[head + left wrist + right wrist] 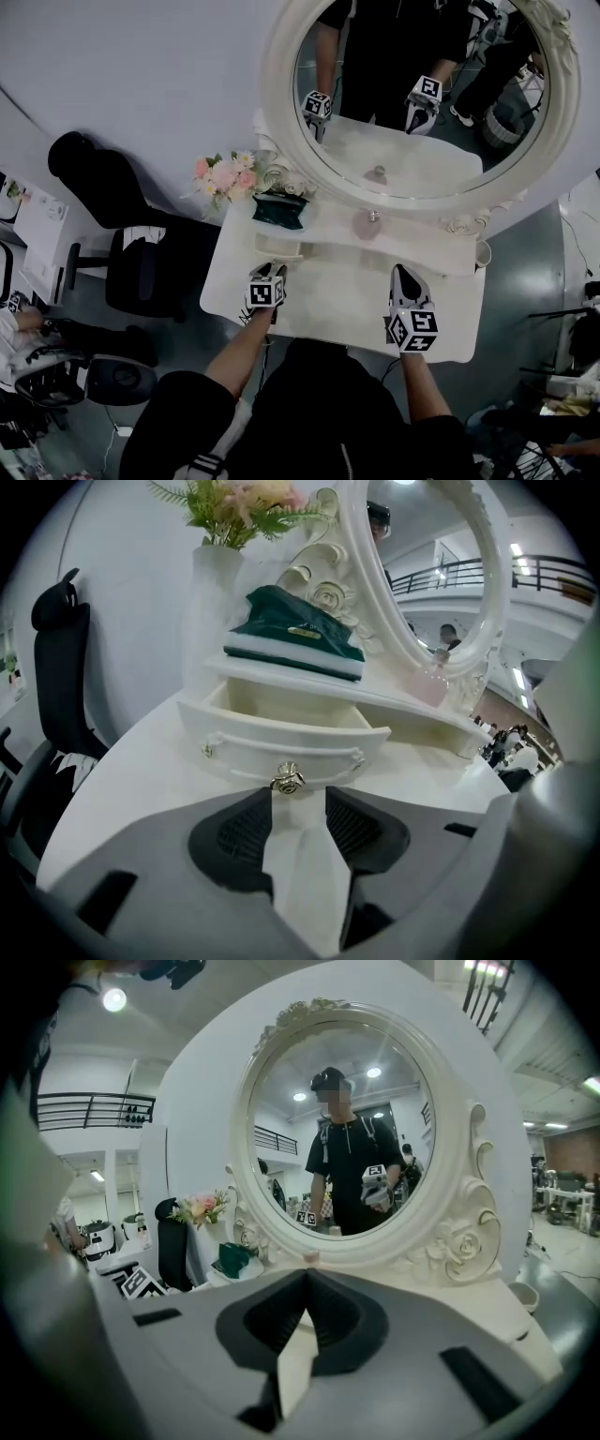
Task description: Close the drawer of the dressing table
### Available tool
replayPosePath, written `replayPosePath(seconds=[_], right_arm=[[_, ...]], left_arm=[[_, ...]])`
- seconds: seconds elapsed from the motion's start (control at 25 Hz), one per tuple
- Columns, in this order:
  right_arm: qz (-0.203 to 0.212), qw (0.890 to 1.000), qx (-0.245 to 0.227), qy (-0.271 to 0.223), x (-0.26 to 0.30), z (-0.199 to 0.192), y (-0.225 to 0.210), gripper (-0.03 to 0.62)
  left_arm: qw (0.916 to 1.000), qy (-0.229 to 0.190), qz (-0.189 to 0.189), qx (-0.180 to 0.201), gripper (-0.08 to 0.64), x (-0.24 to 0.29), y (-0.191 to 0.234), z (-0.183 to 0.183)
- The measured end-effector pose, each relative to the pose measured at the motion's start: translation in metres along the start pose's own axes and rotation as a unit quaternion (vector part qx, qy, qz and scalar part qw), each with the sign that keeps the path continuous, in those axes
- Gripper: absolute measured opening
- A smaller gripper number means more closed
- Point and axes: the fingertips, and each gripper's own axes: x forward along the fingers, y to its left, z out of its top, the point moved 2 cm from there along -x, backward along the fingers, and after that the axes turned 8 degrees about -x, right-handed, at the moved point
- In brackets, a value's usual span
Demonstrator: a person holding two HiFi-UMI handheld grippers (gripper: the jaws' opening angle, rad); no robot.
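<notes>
The white dressing table [347, 305] has a small drawer [278, 248] pulled out on its left, under the raised shelf. In the left gripper view the drawer [281, 735] stands open and looks empty, with a gold rose knob [288, 781] on its front. My left gripper [298, 801] is open; the knob sits right at its fingertips, and the pads do not press on it. In the head view the left gripper [269, 272] is just in front of the drawer. My right gripper [406, 275] hovers over the table's right half, shut on nothing, and points at the mirror [333, 1129].
A green box [278, 210] lies on the shelf above the drawer, with a vase of flowers [225, 175] to its left. A pink bottle [366, 223] stands before the oval mirror [422, 94]. A black chair [141, 253] stands left of the table.
</notes>
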Motion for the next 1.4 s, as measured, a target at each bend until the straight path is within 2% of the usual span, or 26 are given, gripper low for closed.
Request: replayPosePath(seconds=[0.2, 0.48, 0.68, 0.92, 1.28, 1.4], right_arm=[[-0.006, 1.000, 0.002, 0.000, -0.001, 0.002, -0.005, -0.002], [-0.007, 1.000, 0.003, 0.000, 0.001, 0.001, -0.010, -0.002], [-0.008, 1.000, 0.003, 0.002, 0.002, 0.000, -0.011, -0.002], [-0.008, 1.000, 0.003, 0.003, 0.002, 0.000, -0.011, -0.002], [-0.011, 1.000, 0.006, 0.007, 0.003, -0.002, -0.012, -0.002], [-0.012, 1.000, 0.006, 0.007, 0.003, -0.002, -0.012, -0.002]], left_arm=[[0.9995, -0.002, 0.032, 0.001, 0.081, -0.002, 0.011, 0.001], [0.9994, -0.008, 0.035, -0.001, 0.053, 0.001, 0.010, -0.001], [0.9995, -0.012, 0.028, 0.001, 0.070, 0.001, 0.009, 0.000], [0.9992, -0.022, 0.032, -0.012, 0.144, 0.001, 0.011, 0.002], [0.9992, -0.022, 0.033, 0.005, 0.104, 0.001, 0.010, 0.004], [0.9988, -0.021, 0.036, 0.023, 0.098, 0.000, 0.011, 0.005]])
